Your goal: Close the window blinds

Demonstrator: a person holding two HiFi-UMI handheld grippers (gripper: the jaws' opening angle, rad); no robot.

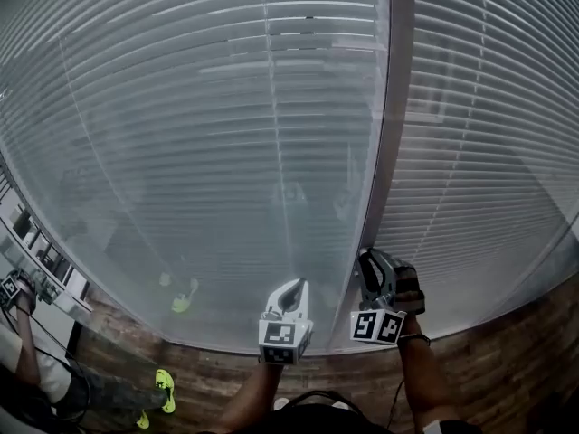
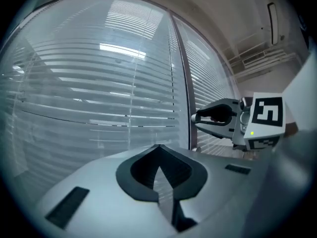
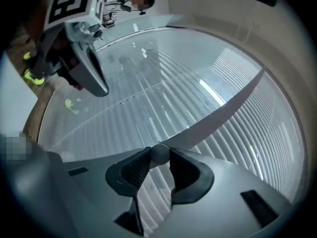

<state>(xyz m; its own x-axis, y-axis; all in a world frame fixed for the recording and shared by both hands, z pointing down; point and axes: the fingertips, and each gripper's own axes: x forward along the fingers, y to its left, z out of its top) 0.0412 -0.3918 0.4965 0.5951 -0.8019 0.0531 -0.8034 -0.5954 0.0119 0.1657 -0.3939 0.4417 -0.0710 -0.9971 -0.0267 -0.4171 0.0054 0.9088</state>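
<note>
White horizontal blinds (image 1: 226, 134) hang behind a glass pane, their slats tilted partly shut. A dark frame post (image 1: 384, 152) splits this pane from the one on the right. My right gripper (image 1: 371, 259) is at the foot of that post, rolled onto its side. It is shut on a small grey round knob (image 3: 159, 154), which sits between the two fingertips (image 3: 159, 155). My left gripper (image 1: 291, 287) points at the glass just left of the post, shut and holding nothing; its tips (image 2: 158, 147) meet. From the left gripper view the right gripper (image 2: 198, 118) shows against the post.
A second pane of blinds (image 1: 488, 152) fills the right side. A wooden floor (image 1: 507, 351) runs below the glass. A person in yellow-green shoes (image 1: 166, 390) stands at the lower left beside a shelf (image 1: 36, 260).
</note>
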